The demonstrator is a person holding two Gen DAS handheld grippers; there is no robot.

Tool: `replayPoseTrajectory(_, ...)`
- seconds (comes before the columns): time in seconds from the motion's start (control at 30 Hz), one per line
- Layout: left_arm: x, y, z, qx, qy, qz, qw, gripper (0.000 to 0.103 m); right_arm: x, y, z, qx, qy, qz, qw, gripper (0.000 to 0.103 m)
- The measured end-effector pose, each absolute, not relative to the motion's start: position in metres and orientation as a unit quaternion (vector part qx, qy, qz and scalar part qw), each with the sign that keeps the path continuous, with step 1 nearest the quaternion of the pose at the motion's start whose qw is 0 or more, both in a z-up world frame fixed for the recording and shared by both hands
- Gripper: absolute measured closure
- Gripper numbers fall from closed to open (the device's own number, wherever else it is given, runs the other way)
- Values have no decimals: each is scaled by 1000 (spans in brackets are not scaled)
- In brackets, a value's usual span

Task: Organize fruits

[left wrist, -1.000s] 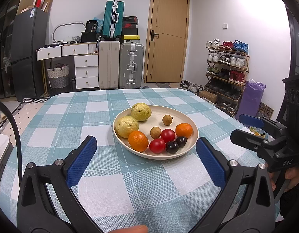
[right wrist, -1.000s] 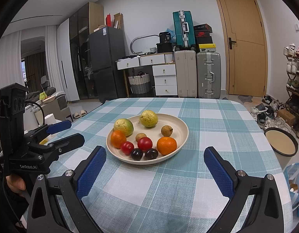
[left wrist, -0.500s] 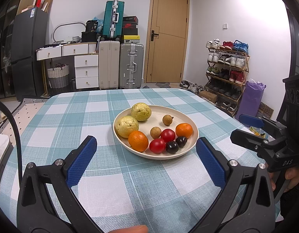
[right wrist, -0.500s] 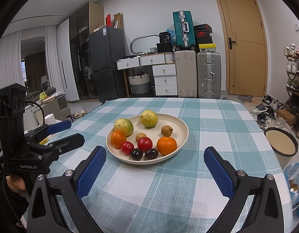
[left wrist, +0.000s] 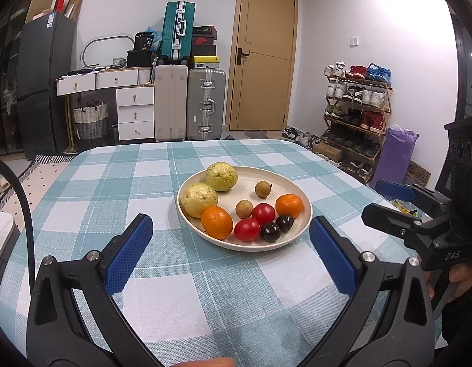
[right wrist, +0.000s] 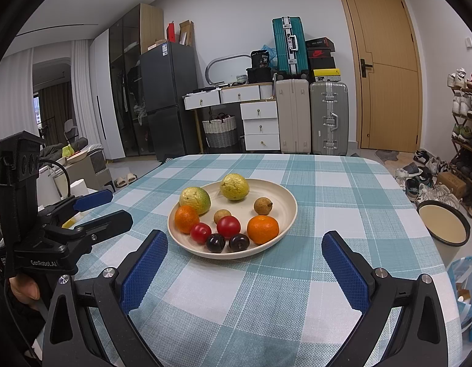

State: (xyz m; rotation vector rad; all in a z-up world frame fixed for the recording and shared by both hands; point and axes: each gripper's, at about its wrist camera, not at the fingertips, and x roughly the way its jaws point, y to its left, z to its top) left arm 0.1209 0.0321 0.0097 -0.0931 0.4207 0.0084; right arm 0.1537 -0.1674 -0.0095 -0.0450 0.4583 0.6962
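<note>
Left tool [left wrist: 230, 250]: jaws wide, empty, low over the counter [left wrist: 92, 202], short of the plate.
Right tool [right wrist: 243, 263]: jaws wide, empty, also facing the plate from the near side.
Plate [left wrist: 297, 189]: cream, mid-counter, on the checked cloth.
Fruit on plate: two guavas [left wrist: 221, 176] at the back left, two oranges [left wrist: 216, 222], two tomatoes [left wrist: 247, 229], two dark plums [left wrist: 270, 231] at the near rim, two brown longans [left wrist: 244, 209] in the middle.
Bowl [right wrist: 444, 226]: empty, off the counter's right edge.

Both wrist views look low across the table [left wrist: 83, 214], left and right, sharing the fruit plate [right wrist: 285, 195].
</note>
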Motion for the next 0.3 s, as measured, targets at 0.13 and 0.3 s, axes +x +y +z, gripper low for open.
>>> replayPoseTrajectory(0.13,121,34,8,-51,212,11,976,1,154,-167,-10,-22,223,338,914,0)
replayPoseTrajectory(0.3,121,35,7,-53,212,13,976,1,154,-167,-10,-23,222,338,914,0)
